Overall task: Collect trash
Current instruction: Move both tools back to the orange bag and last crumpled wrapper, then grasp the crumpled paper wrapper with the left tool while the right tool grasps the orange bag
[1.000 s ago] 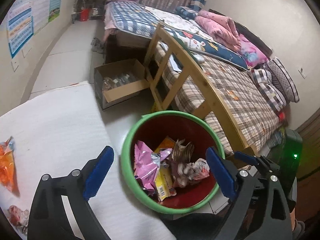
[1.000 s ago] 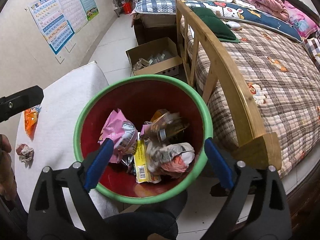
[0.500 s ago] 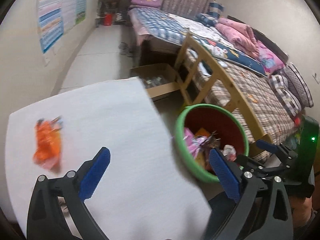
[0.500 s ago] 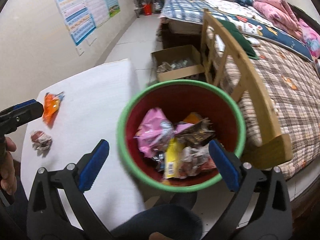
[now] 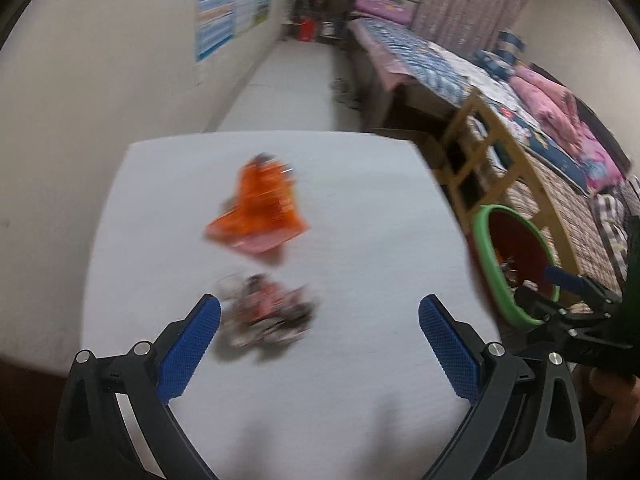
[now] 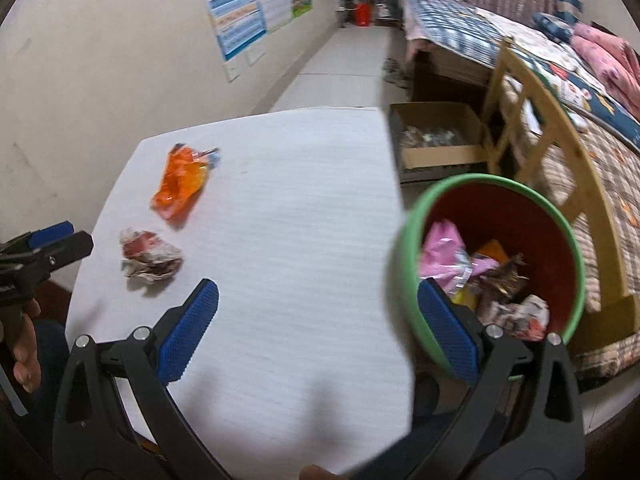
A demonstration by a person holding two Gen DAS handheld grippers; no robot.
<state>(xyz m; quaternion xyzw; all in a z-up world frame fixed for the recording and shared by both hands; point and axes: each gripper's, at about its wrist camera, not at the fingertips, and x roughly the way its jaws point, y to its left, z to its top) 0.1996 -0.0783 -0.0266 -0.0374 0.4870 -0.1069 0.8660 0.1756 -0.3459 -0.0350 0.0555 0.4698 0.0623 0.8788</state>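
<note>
- 2 pieces of trash lie on the white table [image 6: 288, 216]: 1 orange wrapper [image 6: 181, 181] and 1 crumpled wad [image 6: 150, 255].
- 1 bucket [image 6: 412, 240], green outside and red inside, stands off the table's edge, just right of the right tongs [image 6: 318, 322]; it holds a heap of wrappers [image 6: 476, 276], pink, yellow and silver, too tangled to count.
- 1 cardboard box [image 6: 438, 152] sits on the floor beyond the bucket, beside the wooden bed frame [image 6: 560, 136].
- The orange wrapper lies flat, its long axis running away from the right tongs and a little to the right; its wide torn mouth faces the tongs and its narrow printed end points away.
- The wad is a rough ball with no clear long axis, well to the left of and just beyond the right tongs' left tip.
- From the left tongs [image 5: 319, 324] the view is blurred: the wad [image 5: 266, 312] lies between the 2 blue tips, close against the left one, and the orange wrapper [image 5: 260, 212] lies just beyond it.
- Left tongs: blue tips spread wide apart, gripping nothing; whether the left tip touches the wad I cannot tell.
- Right tongs: also spread wide, empty, over bare table, its right tip in front of the bucket's rim.
</note>
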